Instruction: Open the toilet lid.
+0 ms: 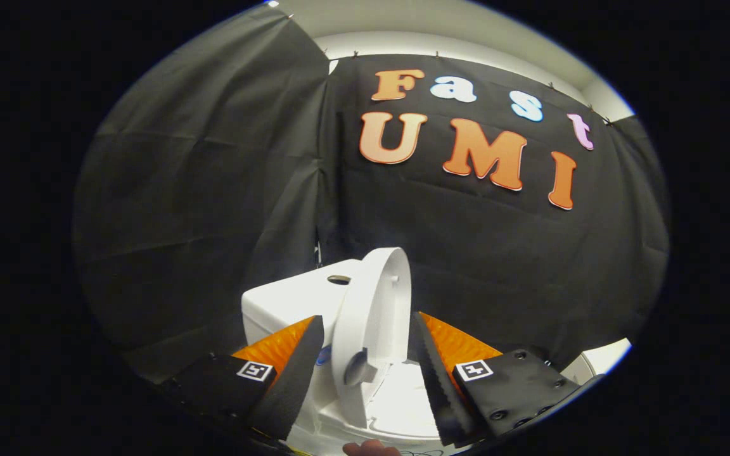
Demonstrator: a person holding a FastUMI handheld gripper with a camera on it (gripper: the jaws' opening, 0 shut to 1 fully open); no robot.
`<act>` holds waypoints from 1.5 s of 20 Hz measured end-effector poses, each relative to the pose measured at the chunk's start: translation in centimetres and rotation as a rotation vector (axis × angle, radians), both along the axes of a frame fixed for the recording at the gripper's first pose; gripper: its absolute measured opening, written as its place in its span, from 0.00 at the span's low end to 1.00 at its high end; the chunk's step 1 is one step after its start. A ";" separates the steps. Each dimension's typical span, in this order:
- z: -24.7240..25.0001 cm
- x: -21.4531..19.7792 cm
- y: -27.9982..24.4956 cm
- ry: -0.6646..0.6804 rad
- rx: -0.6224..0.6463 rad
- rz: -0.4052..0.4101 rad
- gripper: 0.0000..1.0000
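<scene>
White toilet lid point(374, 316) raised nearly upright, edge-on between the fingers of the gripper point(365, 380), leaning toward the white tank point(289, 304) behind. Gripper spread open, fingers apart on either side of the lid, neither clearly pressing it. Black cloth wall point(181, 209) beyond. Fingertip of a hand point(371, 448) just below.

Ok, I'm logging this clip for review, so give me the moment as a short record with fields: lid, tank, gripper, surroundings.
lid: white plastic toilet lid, raised nearly upright, seen edge-on, leaning toward the tank
tank: white ceramic toilet tank behind the lid, round flush button on top
gripper: gripper open, fingers either side of the raised lid, not pressing on it
bowl: white rim below, between the fingers
surroundings: black cloth booth wall behind
task state: lid looks open
</scene>
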State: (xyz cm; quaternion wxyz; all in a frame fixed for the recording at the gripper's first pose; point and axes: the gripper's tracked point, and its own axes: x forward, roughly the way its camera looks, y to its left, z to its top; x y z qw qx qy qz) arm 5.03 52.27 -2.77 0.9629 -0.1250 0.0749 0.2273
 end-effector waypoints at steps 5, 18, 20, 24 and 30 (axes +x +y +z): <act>2.8 3.5 -8.5 0.025 0.092 -0.061 0.90; 7.0 4.1 -29.3 -0.058 0.148 -0.216 0.89; 7.0 3.6 -31.9 -0.059 0.186 -0.241 0.90; 6.6 3.7 -36.8 -0.073 0.192 -0.293 0.89; 5.7 2.0 -42.3 -0.125 0.310 -0.324 0.91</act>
